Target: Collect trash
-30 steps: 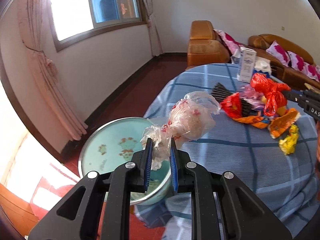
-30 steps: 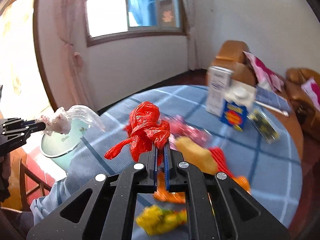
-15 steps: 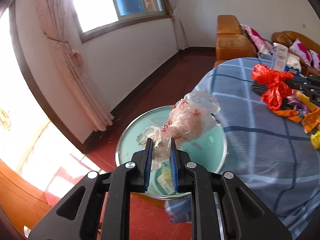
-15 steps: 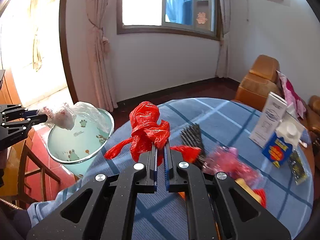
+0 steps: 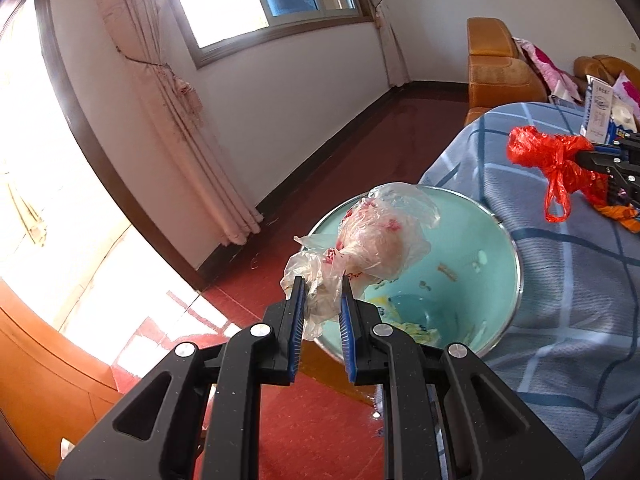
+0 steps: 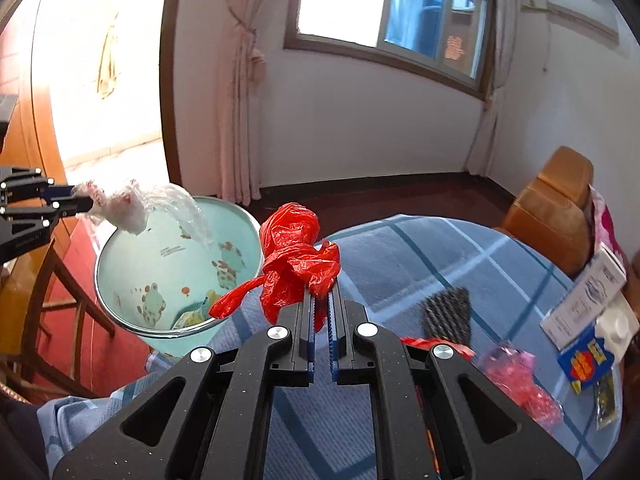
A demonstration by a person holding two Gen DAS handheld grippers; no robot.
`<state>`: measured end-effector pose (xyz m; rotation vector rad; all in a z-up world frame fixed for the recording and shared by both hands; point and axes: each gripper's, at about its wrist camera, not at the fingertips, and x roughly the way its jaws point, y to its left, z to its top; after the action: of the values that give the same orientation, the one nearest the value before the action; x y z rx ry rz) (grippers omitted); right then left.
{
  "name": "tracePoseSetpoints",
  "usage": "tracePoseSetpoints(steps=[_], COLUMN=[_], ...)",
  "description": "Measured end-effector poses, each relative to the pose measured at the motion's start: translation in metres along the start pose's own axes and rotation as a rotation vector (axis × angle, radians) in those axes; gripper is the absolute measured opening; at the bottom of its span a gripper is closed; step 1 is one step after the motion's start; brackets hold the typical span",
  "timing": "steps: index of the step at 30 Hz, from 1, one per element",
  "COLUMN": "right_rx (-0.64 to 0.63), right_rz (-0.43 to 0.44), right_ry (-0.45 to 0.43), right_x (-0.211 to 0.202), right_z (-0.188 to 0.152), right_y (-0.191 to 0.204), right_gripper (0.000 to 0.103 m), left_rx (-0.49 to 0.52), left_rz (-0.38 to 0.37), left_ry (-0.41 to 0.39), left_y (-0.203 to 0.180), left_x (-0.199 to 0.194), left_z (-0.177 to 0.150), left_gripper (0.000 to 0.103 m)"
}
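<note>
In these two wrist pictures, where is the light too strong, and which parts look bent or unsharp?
Left wrist view: the doorway at left is burnt white; the window frame curves from the fisheye. Right wrist view: the window and the doorway glare; the black wrapper and pink bag on the table look blurred.

A bin (image 6: 176,272) is placed just beside the left edge of the cloth-covered table (image 6: 404,256). A clear plastic bag (image 5: 372,248) is held above the bin's mouth, and scraps (image 5: 412,326) are seen at the bin's bottom. A knotted plastic bag (image 6: 296,264) is held over the table's left edge, right of the bin. Cartons (image 6: 584,312) are stood at the table's far right, with wrappers (image 6: 516,380) lying nearer. A sofa (image 5: 500,64) is set behind the table, and a window (image 6: 396,12) with curtains (image 6: 240,80) is found on the far wall.
</note>
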<state>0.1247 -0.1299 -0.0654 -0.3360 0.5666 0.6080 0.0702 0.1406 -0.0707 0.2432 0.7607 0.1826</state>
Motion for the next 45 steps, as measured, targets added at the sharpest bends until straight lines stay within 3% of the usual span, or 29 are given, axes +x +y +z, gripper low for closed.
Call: tracePoseSetpoints(steps=[14,17,18,19,20,21,25,27,36,45], right_rx=[-0.079,-0.094,-0.101,-0.115,-0.121,-0.118,-0.110,-0.104,0.019,0.359], right_rz=[0.044,0.073,0.078,0.080,0.077,0.082,0.077,0.068,-0.058,-0.319], right_ry=[0.017,0.033,0.039,0.035,0.028,0.029,0.034,0.028,0.011,0.033], right_x=[0.019,0.025,0.027,0.028,0.029,0.030,0.029,0.026,-0.038,-0.131], right_z=[0.012,0.013,0.013,0.013,0.012,0.012,0.009,0.008,-0.014,-0.102], right_y=[0.026,0.035,0.038,0.042,0.044,0.045,0.045,0.044,0.003,-0.112], right_gripper=[0.006,0.007,0.007,0.013,0.030,0.037,0.046,0.048,0.057,0.061], left_rx=[-0.008,-0.003,-0.003,-0.003,-0.004,-0.005,-0.009,-0.012,0.005,0.114], left_rz=[-0.003,-0.011,-0.012,-0.016,-0.017,-0.013,-0.013,-0.010,-0.074,-0.201], left_ry=[0.021,0.023,0.022,0.018,0.013,0.006,0.002,0.002,0.019,0.000], left_y=[0.003,0.000,0.001,-0.001,-0.001,0.000,-0.002,-0.002,-0.027,-0.105], left_x=[0.008,0.009,0.009,0.008,0.007,0.006,0.005,0.005,0.005,-0.004], left_z=[-0.003,-0.004,-0.004,-0.004,-0.005,-0.005,-0.005,-0.005,-0.008,0.001], left_gripper=[0.017,0.021,0.027,0.033,0.047,0.055,0.056,0.061,0.066,0.066])
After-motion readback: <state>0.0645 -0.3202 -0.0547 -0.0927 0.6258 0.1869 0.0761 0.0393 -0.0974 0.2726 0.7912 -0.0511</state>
